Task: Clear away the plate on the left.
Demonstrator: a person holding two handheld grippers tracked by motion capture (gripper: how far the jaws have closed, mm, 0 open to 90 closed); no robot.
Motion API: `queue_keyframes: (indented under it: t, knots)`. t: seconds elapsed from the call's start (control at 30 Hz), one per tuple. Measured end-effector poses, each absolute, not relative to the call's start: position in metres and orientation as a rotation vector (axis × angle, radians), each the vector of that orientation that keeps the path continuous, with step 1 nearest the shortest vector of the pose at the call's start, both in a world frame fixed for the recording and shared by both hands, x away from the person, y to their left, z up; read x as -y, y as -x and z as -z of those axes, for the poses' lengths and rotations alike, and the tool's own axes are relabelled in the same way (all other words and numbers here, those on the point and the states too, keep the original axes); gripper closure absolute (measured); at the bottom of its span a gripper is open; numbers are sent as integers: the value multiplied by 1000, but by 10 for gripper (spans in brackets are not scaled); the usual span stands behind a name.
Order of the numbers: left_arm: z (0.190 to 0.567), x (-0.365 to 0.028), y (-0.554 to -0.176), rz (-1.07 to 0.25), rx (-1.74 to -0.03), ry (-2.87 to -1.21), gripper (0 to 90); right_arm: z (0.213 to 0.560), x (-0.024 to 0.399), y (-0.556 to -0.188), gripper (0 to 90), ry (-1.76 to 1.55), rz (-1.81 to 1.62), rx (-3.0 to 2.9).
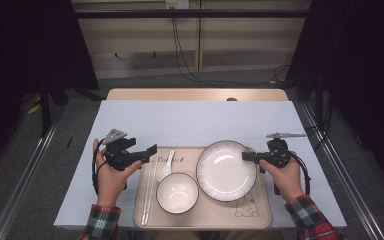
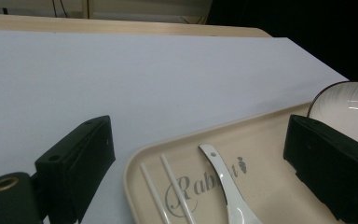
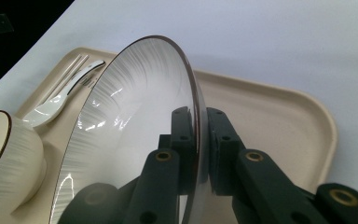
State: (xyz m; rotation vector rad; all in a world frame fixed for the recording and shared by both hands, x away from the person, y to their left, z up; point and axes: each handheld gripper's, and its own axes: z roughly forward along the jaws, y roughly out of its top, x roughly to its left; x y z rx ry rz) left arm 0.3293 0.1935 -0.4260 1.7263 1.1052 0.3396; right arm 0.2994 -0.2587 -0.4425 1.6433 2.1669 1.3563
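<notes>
Right gripper (image 1: 246, 156) clenched on the rim of the plate (image 1: 226, 170), one jaw above and one below its right edge; in the right gripper view the rim runs straight between the two pads, pinched. Plate still on the tray (image 1: 262, 212), at the right half, just beside the bowl (image 1: 177, 193), which sits front and centre. Spoon (image 1: 167, 167) lying behind the bowl, handle pointing away from the person; chopsticks (image 1: 150, 187) laid side by side along the tray's left edge. Left gripper (image 1: 152, 150) released, jaws wide apart, hovering at the tray's far left corner, holding nothing; seen between them in the left gripper view: chopstick tips, spoon handle and the tray's printed lettering. Tray resting on a white sheet (image 1: 195, 120) covering the table (image 1: 195, 94).
</notes>
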Motion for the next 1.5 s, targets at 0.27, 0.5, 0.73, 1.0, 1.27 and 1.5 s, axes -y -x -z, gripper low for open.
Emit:
queue_keyframes:
  t: [0.27, 0.5, 0.73, 1.0, 1.27, 1.5]
  knots:
    - [426, -196, -328, -343, -1113, -1719, 85, 445, 261, -302, 837, -1665, -1334, -2160]
    - [426, -196, -328, -342, -1109, -1721, 85, 445, 260, -301, 841, -1654, -1320, -2149]
    - [427, -197, -329, -341, -1108, -1720, 85, 450, 262, -302, 844, -1651, -1306, -2135]
    - [427, -194, -330, -340, -1104, -1721, 85, 453, 269, -300, 865, -1641, -1255, -2129]
    - [427, -194, -330, -348, -1106, -1732, 86, 458, 272, -299, 867, -1656, -1242, -2129]
    - [427, -194, -330, -341, -1102, -1727, 85, 459, 274, -299, 875, -1657, -1226, -2117]
